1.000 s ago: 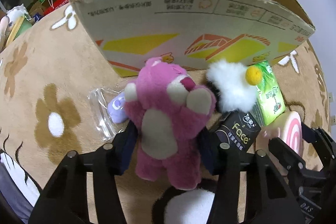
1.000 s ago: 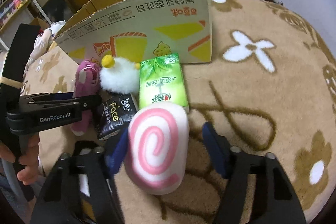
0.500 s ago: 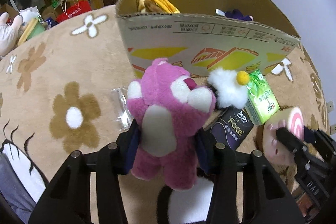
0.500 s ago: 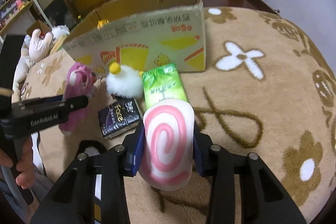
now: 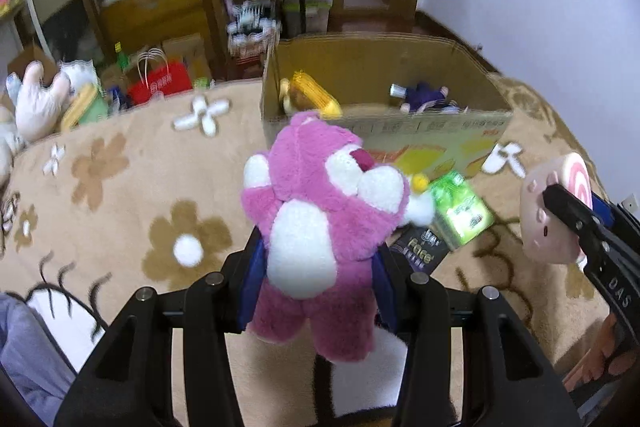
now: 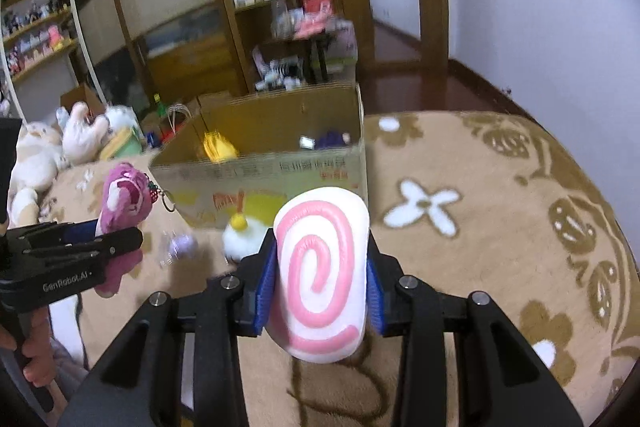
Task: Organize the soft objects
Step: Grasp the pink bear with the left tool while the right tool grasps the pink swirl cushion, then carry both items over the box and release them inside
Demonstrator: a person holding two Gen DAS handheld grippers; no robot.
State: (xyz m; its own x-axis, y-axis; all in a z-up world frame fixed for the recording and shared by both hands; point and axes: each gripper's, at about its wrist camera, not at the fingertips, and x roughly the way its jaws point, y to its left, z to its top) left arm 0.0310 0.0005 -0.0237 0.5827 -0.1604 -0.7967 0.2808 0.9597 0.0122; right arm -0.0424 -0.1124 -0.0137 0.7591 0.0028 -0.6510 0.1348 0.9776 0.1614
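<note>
Left tool (image 5: pixel 318 277) is clamped on the pink bear (image 5: pixel 320 227) at its waist, bear upright betw. the pads, held above the flowered blanket (image 5: pixel 120 195); right tool (image 6: pixel 320 283) grips the pink swirl cushion (image 6: pixel 322 275) by its sides, also lifted; cardboard box (image 5: pixel 384 67) lies open just beyond both, w/ toys inside.

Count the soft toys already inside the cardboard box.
2: a yellow toy at the left end of the cardboard box, a purple toy toward its right end. The near wall may hide more.
</note>
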